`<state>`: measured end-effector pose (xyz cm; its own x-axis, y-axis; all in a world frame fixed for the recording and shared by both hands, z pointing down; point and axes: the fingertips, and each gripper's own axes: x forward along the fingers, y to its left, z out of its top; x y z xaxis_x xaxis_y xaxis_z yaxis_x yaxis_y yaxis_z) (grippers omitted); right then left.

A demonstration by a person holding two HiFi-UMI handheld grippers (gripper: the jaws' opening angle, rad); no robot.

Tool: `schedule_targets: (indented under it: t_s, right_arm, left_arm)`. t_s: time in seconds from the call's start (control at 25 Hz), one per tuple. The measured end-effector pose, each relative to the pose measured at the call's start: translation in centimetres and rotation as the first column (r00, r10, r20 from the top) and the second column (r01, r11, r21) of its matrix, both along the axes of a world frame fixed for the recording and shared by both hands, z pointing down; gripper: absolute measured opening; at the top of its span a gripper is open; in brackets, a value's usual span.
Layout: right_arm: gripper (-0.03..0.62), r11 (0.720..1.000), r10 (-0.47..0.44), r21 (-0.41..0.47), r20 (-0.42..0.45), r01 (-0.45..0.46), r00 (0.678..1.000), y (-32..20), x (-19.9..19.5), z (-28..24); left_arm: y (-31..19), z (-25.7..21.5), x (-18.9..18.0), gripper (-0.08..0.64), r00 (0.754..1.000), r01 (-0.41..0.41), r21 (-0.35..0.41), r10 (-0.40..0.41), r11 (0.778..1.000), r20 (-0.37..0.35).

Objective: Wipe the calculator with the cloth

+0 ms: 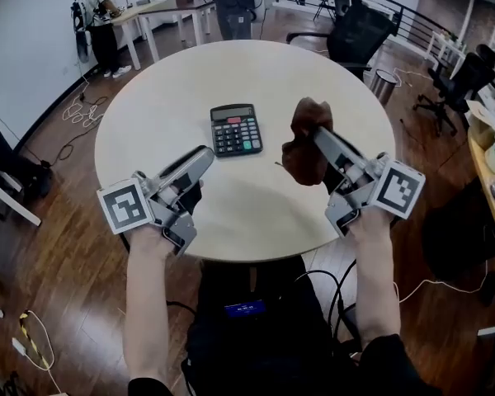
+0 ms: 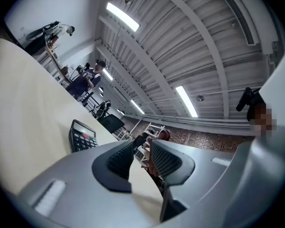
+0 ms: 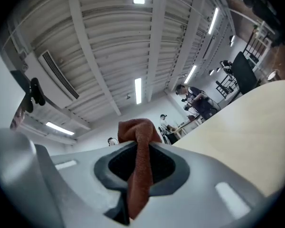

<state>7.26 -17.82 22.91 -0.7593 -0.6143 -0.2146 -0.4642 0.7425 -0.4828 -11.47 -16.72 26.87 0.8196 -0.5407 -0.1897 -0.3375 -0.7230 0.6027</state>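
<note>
A black calculator (image 1: 236, 129) with a grey display lies flat near the middle of the round pale table (image 1: 165, 97); it also shows in the left gripper view (image 2: 81, 137). My right gripper (image 1: 318, 132) is raised above the table right of the calculator, shut on a reddish-brown cloth (image 1: 305, 143) that bunches above the jaws and hangs below them. In the right gripper view, the cloth (image 3: 138, 165) runs between the pads. My left gripper (image 1: 205, 153) hovers left of and nearer than the calculator, its jaws a narrow gap apart with nothing between them (image 2: 145, 144).
A black office chair (image 1: 359, 31) and a small bin (image 1: 384, 81) stand beyond the table's far right edge. Desks with a person (image 1: 95, 15) are at the back left. Cables (image 1: 82, 114) lie on the wooden floor to the left.
</note>
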Motion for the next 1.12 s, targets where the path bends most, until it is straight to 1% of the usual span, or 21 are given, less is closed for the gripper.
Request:
schedule_targets:
  t_s: [0.08, 0.16, 0.24, 0.44, 0.56, 0.68, 0.88, 1.04, 1.12]
  right_arm:
    - [0.049, 0.999, -0.03, 0.04, 0.043, 0.028, 0.999, 2.7, -0.3, -1.4]
    - [0.049, 0.996, -0.053, 0.081, 0.073, 0.047, 0.996, 5.2, -0.6, -2.5]
    - [0.049, 0.992, -0.072, 0.112, 0.085, 0.062, 0.994, 7.1, -0.7, -3.1]
    - [0.049, 0.98, -0.096, 0.185, 0.09, 0.078, 0.991, 12.3, 0.3, -3.7]
    - [0.049, 0.972, -0.103, 0.22, 0.097, 0.08, 0.99, 13.5, 0.3, -4.6]
    - [0.049, 0.966, -0.113, 0.243, 0.106, 0.085, 0.988, 14.2, -0.3, -5.5]
    - [0.051, 0.948, -0.144, 0.301, 0.123, 0.101, 0.982, 15.1, -1.0, -7.6]
    - [0.05, 0.942, -0.15, 0.32, 0.145, 0.097, 0.978, 16.8, -0.3, -8.3]
    - [0.049, 0.934, -0.151, 0.345, 0.144, 0.093, 0.978, 17.7, 0.1, -9.1]
  left_arm:
    - [2.3, -1.2, 0.5, 0.117, 1.0, 0.011, 0.045, -0.012, 0.999, 0.01]
    - [4.4, -2.2, 0.7, 0.117, 0.999, 0.038, 0.083, -0.041, 0.996, 0.03]
    - [6.0, -2.8, 1.1, 0.117, 0.998, 0.048, 0.103, -0.052, 0.994, 0.031]
    - [10.8, -3.8, 3.3, 0.115, 0.999, 0.035, 0.156, -0.037, 0.987, 0.011]
    - [11.8, -4.9, 4.4, 0.115, 1.0, -0.003, 0.181, 0.003, 0.983, 0.001]
    - [12.2, -5.5, 4.7, 0.115, 1.0, -0.014, 0.172, 0.016, 0.985, -0.009]
    - [12.4, -6.6, 4.5, 0.115, 1.0, 0.003, 0.205, -0.004, 0.979, 0.007]
    - [14.1, -6.8, 5.0, 0.115, 1.0, 0.014, 0.219, -0.019, 0.976, 0.02]
    - [15.0, -7.3, 5.3, 0.115, 0.999, 0.019, 0.231, -0.025, 0.973, 0.025]
